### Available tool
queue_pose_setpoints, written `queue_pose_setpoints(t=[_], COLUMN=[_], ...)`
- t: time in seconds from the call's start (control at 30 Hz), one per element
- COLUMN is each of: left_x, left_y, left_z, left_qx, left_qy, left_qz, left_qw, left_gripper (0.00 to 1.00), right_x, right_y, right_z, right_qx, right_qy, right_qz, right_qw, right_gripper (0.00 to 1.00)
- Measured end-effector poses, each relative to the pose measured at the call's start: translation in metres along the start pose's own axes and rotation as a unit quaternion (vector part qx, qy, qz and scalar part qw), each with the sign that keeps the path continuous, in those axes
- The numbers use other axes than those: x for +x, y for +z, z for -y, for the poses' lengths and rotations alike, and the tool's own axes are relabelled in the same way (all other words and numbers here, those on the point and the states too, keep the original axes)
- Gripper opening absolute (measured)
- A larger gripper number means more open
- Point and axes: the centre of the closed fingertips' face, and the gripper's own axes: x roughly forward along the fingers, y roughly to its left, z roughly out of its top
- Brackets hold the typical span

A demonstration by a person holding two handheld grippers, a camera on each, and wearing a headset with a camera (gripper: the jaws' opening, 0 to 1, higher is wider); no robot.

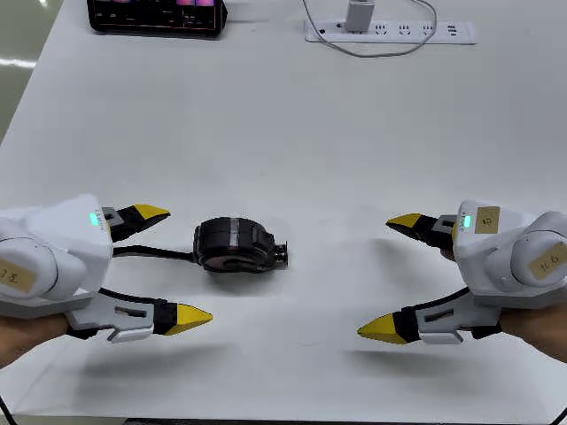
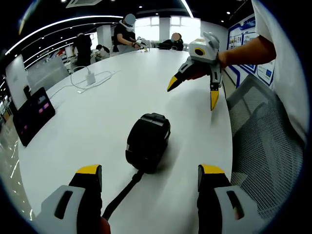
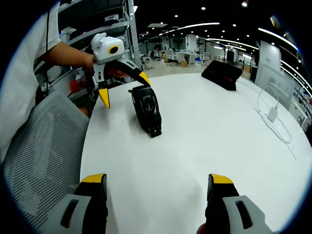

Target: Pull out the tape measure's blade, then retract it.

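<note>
A black tape measure [image 1: 236, 245] lies on the white table [image 1: 292, 133], its blade tip facing right and a black strap trailing left. My left gripper [image 1: 168, 266] stands open just left of it, yellow-tipped fingers either side of the strap. In the left gripper view the tape measure [image 2: 147, 141] sits a short way ahead of the open jaws, with the right gripper [image 2: 195, 78] beyond. My right gripper [image 1: 390, 274] stands open, well to the right of the tape. In the right gripper view the tape measure [image 3: 147, 109] lies far ahead, the left gripper [image 3: 122, 85] behind it.
A dark tablet [image 1: 158, 15] lies at the table's far left edge. A white power strip [image 1: 390, 31] with a plugged charger and looping cable sits at the far right. A mesh chair [image 2: 265, 131] stands beside the table; people stand in the background.
</note>
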Motion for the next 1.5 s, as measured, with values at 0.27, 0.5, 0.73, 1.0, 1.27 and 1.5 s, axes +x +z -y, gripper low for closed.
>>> queue_pose_setpoints(t=[0.27,0.5,0.73,1.0,1.27,1.5], left_x=[0.007,0.013,0.018,0.024,0.030,0.034], left_y=[0.002,0.000,-0.002,-0.004,-0.005,-0.007], left_z=[-0.002,-0.003,-0.005,-0.005,-0.003,-0.005], left_qx=[0.023,0.038,0.047,0.049,0.056,0.067], left_qy=[-0.009,-0.019,-0.028,-0.044,-0.058,-0.063], left_qz=[-0.013,-0.029,-0.045,-0.059,-0.067,-0.073], left_qw=[0.9996,0.9987,0.9975,0.9961,0.9945,0.9931], left_gripper=[0.76,0.74,0.71,0.62,0.53,0.43], right_x=[0.002,0.003,0.007,0.009,0.011,0.011], right_y=[-0.001,0.000,0.001,-0.001,-0.002,-0.003], right_z=[-0.002,-0.002,-0.001,-0.004,-0.004,-0.004], right_qx=[-0.009,-0.015,-0.025,-0.032,-0.034,-0.032], right_qy=[0.012,0.019,0.028,0.042,0.046,0.046], right_qz=[-0.011,-0.017,-0.024,-0.032,-0.034,-0.034], right_qw=[0.9998,0.9996,0.9990,0.9981,0.9978,0.9979], right_gripper=[0.83,0.83,0.83,0.80,0.80,0.80])
